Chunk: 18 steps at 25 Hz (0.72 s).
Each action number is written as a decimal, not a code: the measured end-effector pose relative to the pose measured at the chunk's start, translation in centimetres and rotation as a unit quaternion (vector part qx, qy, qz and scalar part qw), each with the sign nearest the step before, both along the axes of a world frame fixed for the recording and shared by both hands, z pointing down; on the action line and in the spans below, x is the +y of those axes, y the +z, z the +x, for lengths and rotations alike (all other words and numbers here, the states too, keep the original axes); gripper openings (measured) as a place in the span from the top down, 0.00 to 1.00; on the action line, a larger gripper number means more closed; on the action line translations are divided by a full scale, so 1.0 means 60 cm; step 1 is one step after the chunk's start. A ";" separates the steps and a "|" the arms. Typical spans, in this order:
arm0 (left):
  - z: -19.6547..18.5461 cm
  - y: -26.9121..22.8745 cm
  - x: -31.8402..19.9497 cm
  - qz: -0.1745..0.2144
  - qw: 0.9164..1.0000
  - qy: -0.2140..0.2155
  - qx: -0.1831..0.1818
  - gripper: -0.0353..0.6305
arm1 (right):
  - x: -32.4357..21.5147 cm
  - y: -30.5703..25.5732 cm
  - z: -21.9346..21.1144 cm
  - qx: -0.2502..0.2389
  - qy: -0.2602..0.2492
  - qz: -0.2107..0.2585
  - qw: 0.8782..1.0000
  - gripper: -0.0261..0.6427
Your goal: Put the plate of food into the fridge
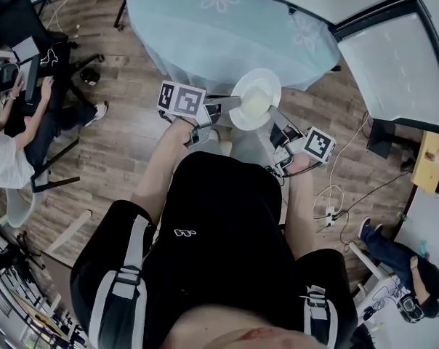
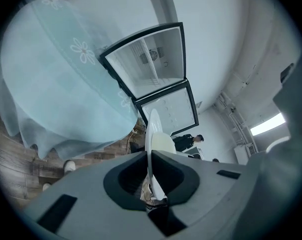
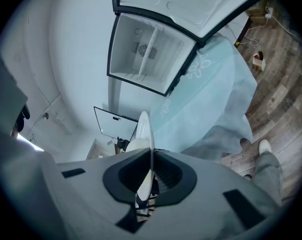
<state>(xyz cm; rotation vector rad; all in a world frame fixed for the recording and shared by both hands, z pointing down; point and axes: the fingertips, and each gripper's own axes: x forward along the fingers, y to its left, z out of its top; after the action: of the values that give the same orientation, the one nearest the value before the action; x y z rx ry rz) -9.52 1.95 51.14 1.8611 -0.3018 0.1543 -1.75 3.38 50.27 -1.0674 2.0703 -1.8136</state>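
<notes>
white plate (image 1: 267, 81) holds pale food (image 1: 254, 102); fridge (image 2: 151, 69) open beyond cloth-covered table (image 1: 205, 27)

Wht plate (image 1: 270, 81), lt-blue floral tablecloth (image 1: 198, 31), brown floor (image 1: 121, 133)

Wearer: black short-sleeved top (image 1: 219, 224), small white logo (image 1: 184, 233) on the chest. Grey-and-white straps (image 1: 125, 286) with black fittings over both shoulders. Left gripper (image 1: 236, 102) and right gripper (image 1: 271, 110): pale grey moulded bodies, black lining at the jaws, each fitted with a cube (image 1: 181, 98) bearing black-and-white square markers
</notes>
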 end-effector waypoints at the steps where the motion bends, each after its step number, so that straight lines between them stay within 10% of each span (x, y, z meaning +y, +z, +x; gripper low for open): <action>1: 0.005 0.003 -0.010 -0.003 1.000 0.001 -0.001 0.91 | -0.009 0.004 0.005 -0.003 0.002 -0.004 1.000 0.93; 18: 0.138 0.046 -0.295 -0.012 0.998 -0.056 -0.034 0.92 | -0.297 0.051 0.147 0.009 -0.024 -0.001 1.000 0.93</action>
<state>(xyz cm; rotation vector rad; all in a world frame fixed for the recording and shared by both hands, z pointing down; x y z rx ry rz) -1.21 -15.78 53.89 1.8133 -0.4479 0.1431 7.09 -14.46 53.30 -1.0488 2.1217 -1.8353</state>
